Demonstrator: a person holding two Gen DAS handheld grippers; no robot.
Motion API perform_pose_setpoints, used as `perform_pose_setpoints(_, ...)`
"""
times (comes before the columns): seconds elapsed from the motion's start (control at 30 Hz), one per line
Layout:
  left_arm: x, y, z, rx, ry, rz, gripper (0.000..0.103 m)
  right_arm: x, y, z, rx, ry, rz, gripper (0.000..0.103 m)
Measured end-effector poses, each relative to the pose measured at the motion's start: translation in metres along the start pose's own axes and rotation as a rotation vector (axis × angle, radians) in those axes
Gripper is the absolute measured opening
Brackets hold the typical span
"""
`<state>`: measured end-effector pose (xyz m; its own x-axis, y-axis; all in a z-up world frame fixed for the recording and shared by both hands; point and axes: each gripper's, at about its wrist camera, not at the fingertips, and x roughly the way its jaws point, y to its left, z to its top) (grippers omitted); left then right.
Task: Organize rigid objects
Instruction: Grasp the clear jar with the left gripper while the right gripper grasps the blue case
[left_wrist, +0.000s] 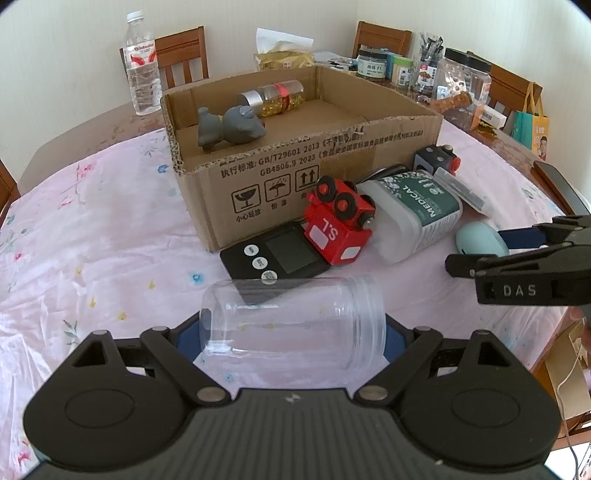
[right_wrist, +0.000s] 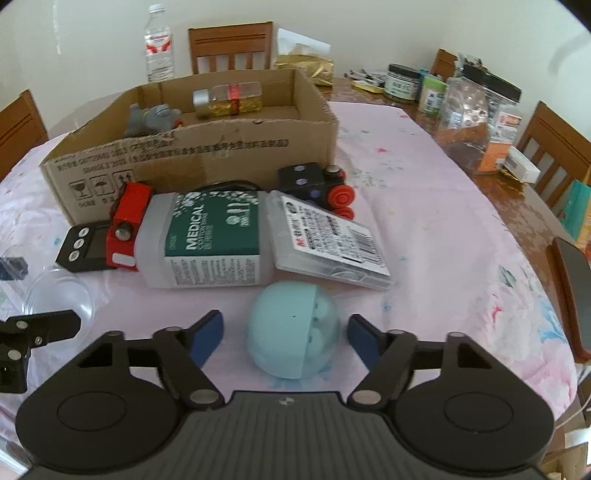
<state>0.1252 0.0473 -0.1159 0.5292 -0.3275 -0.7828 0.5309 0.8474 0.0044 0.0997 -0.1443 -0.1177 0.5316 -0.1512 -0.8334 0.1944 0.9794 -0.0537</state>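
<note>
Cardboard box stands open-topped on a table covered with a pink floral cloth. Inside it lie a grey toy animal and a bottle of yellow capsules, both on their sides.

Left gripper: jaws partly closed around a clear plastic jar that lies on its side across the gap, threaded mouth to the right. The blue pads sit against the two ends of the jar. The jar rests on the cloth just in front of a black digital scale.

Right gripper: jaws partly open, one blue pad on each side of a pale blue egg-shaped case. A narrow gap shows between each pad and the case, so nothing is gripped. The case rests on the cloth.

Remaining items lie in a cluster just beside the box front:
- red toy train car, tipped on its side, partly on the scale;
- white bottle with a green "MEDICAL" label, on its side, touching the red car;
- flat clear packet with a printed label, leaning against the white bottle;
- black toy car with red wheels, behind the packet.

A water bottle stands upright beyond the box.
</note>
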Motion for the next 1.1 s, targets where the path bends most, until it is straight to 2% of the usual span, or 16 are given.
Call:
perform_pose_setpoints(0.27,0.001,0.000,0.001,-0.001,0.000,0.000,0.090,0.001,0.002,0.001,-0.009,-0.011,-0.012,0.070)
perform_pose_setpoints(0.47,0.000,0.000,0.001,-0.007,0.002,-0.001,0.090,0.000,-0.015,-0.002,0.039,-0.004,-0.021,0.070)
perform_pose_setpoints(0.63,0.001,0.001,0.002,-0.013,0.000,-0.004,0.090,0.001,-0.010,-0.003,0.027,-0.013,-0.006,0.070)
perform_pose_setpoints(0.77,0.000,0.001,0.003,-0.014,-0.004,-0.002,0.090,-0.001,-0.008,-0.001,0.025,-0.015,-0.003,0.063)
perform_pose_setpoints(1.1,-0.001,0.002,0.009,0.004,0.021,-0.008,0.090,-0.001,-0.013,0.004,-0.006,0.034,0.030,0.058)
